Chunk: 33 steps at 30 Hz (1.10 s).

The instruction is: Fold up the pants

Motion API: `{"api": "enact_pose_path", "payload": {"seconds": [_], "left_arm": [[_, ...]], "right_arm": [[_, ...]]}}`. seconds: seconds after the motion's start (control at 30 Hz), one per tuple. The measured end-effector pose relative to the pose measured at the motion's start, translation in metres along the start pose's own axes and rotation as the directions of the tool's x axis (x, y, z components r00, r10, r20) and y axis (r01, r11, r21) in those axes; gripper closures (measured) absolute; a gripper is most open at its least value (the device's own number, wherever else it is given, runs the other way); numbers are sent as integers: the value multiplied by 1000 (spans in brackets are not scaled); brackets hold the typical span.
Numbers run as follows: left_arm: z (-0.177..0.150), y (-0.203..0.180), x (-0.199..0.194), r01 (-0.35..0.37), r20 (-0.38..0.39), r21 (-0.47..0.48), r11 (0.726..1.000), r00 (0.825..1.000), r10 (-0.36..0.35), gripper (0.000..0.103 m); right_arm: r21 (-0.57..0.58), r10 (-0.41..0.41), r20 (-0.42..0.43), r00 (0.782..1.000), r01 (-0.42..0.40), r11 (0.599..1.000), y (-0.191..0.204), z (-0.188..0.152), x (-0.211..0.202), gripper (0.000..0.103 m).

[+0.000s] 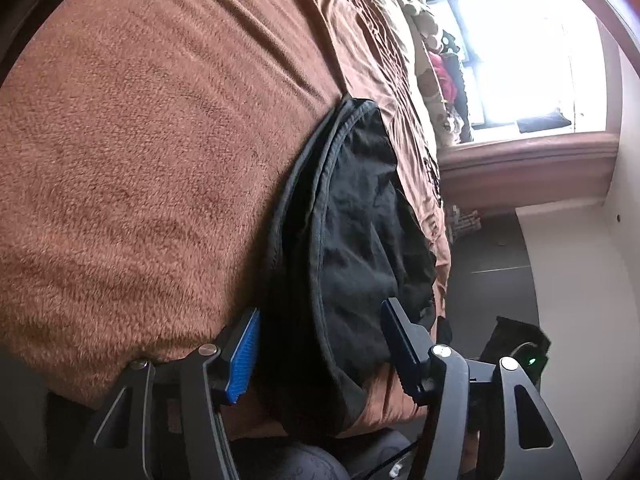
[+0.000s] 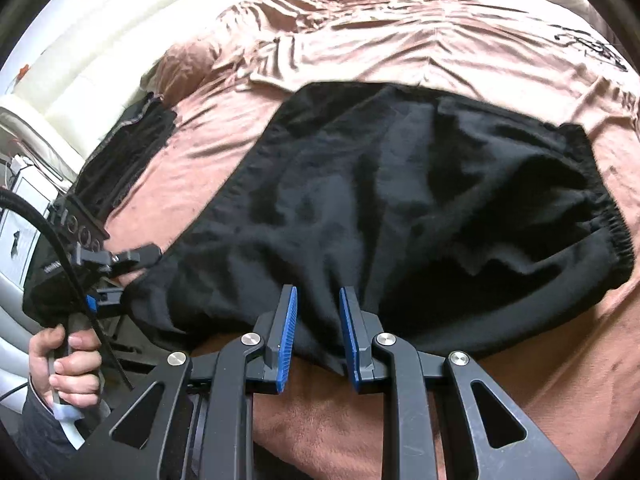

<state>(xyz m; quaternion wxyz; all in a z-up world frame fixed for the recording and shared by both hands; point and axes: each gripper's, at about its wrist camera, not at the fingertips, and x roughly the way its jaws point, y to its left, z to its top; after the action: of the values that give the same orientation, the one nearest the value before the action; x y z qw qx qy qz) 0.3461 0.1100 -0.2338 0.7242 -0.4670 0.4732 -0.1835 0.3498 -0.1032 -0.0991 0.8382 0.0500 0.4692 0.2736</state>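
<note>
Black pants (image 2: pixel 420 200) lie flat on a brown blanket (image 2: pixel 360 420), elastic waistband at the right. My right gripper (image 2: pixel 319 290) is at their near edge, its blue pads shut on a pinched-up fold of the black cloth. In the left wrist view the pants (image 1: pixel 360 208) run away along the bed, and their stitched end sits between the jaws of my left gripper (image 1: pixel 320 308). Those jaws stand wide apart, one finger against the blanket (image 1: pixel 140 140), the other over the cloth. The right wrist view shows the left gripper (image 2: pixel 120 276) at the pants' left end, held by a hand (image 2: pixel 68 364).
Another dark garment (image 2: pixel 128 152) lies on the bed at the far left, by a white padded headboard (image 2: pixel 100 40). A rumpled tan sheet (image 2: pixel 400 40) covers the far bed. A bright window (image 1: pixel 520 52), a pile of soft things (image 1: pixel 436 72) and dark floor (image 1: pixel 492 248) lie past the bed's edge.
</note>
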Motion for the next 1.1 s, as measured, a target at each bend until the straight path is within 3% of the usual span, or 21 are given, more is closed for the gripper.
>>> {"api": "enact_pose_path", "payload": {"seconds": [0.07, 0.1, 0.13, 0.43, 0.6, 0.67, 0.7, 0.73, 0.87, 0.93, 1.0, 1.1], "left_arm": [[1, -2, 3, -16, 4, 11, 1000, 1000, 16, 63], [2, -2, 5, -37, 7, 15, 999, 999, 37, 86], [2, -1, 6, -44, 3, 17, 999, 999, 44, 93], [4, -4, -4, -20, 31, 29, 999, 999, 19, 96], [6, 0, -1, -11, 15, 9, 1000, 1000, 11, 95], [8, 3, 2, -23, 8, -8, 1000, 1000, 23, 85], [8, 5, 3, -28, 8, -17, 999, 1000, 28, 70], [8, 6, 4, -29, 11, -21, 999, 1000, 29, 63], [12, 3, 9, -35, 7, -10, 999, 999, 35, 63], [14, 0, 11, -36, 2, -2, 999, 999, 36, 64], [14, -3, 12, -42, -7, 10, 999, 999, 42, 97], [16, -11, 9, -36, 3, 26, 999, 999, 36, 97]], "right_arm": [[8, -16, -42, 999, 16, 1000, 0, -5, 13, 84], [13, -18, -64, 998, 19, 1000, 1, -8, 19, 84], [12, -17, -71, 997, 18, 1000, 2, -12, 21, 84], [3, 8, -32, 999, -8, 1000, 1, 1, -2, 84], [20, -11, -61, 998, 12, 1000, -1, 4, 17, 84], [27, -9, -75, 997, 11, 1000, 0, 5, 24, 84], [26, -8, -78, 997, 10, 1000, 0, 4, 25, 84], [27, -5, -78, 997, 7, 1000, 1, 4, 25, 84], [42, 16, -74, 997, -13, 999, -3, 8, 21, 84], [54, 14, -43, 999, -11, 998, -5, 12, 15, 84], [74, 9, -23, 1000, -7, 997, -8, 18, 12, 84], [81, -13, -35, 999, 16, 997, -9, 19, 21, 84]]}}
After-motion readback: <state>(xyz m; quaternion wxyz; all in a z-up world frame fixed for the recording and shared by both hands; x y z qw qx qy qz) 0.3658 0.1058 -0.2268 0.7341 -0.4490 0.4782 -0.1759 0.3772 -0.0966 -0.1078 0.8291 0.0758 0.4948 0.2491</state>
